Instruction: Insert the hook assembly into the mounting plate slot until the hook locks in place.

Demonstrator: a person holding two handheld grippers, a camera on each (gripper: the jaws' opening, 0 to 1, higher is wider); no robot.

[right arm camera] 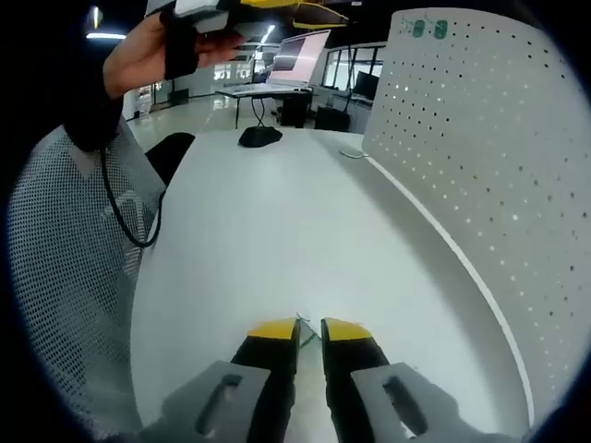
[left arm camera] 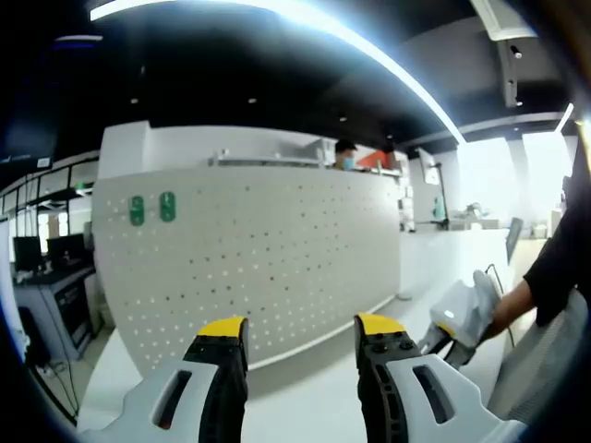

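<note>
A white pegboard mounting plate [left arm camera: 249, 258] stands upright on the white table [left arm camera: 314, 388]. Two green hooks [left arm camera: 152, 208] sit in its top left corner; the right gripper view has them at the board's top [right arm camera: 429, 28]. My left gripper [left arm camera: 301, 330] is open in front of the board, nothing between its yellow-tipped fingers. The right gripper [left arm camera: 459, 318] comes in from the right, held by a hand. In its own view the right gripper [right arm camera: 309, 328] hangs low over the table [right arm camera: 277, 231], jaws nearly together. A thin pale sliver shows at the tips; I cannot tell what it is.
The pegboard [right arm camera: 489, 157] runs along the table's right side in the right gripper view. A laptop [right arm camera: 300, 55] and a black object [right arm camera: 260, 136] sit at the far end. A mesh chair back [right arm camera: 65, 268] stands left. A hand holds the left gripper [right arm camera: 208, 14] above.
</note>
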